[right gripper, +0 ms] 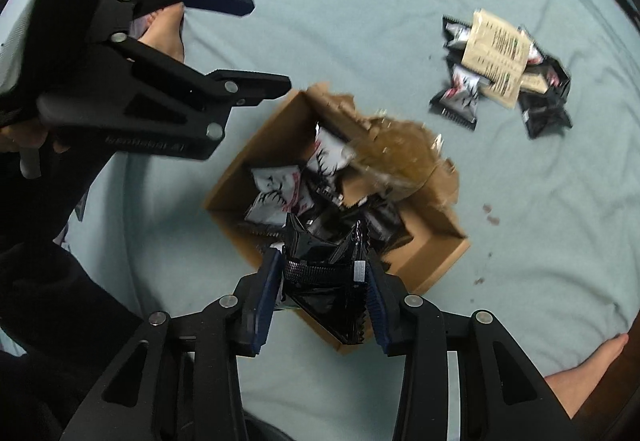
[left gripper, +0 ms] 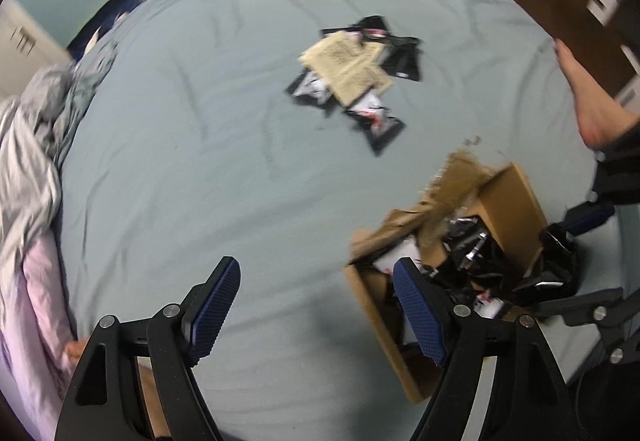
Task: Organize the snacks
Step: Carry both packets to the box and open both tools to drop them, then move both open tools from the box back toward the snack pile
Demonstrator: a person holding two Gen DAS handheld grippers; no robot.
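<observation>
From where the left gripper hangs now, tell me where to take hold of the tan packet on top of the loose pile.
Grip the tan packet by its free near corner, the one jutting past the black packets toward the cardboard box. It lies flat on the bed sheet, so bring the open left gripper down from above, one finger sliding under that edge.
</observation>
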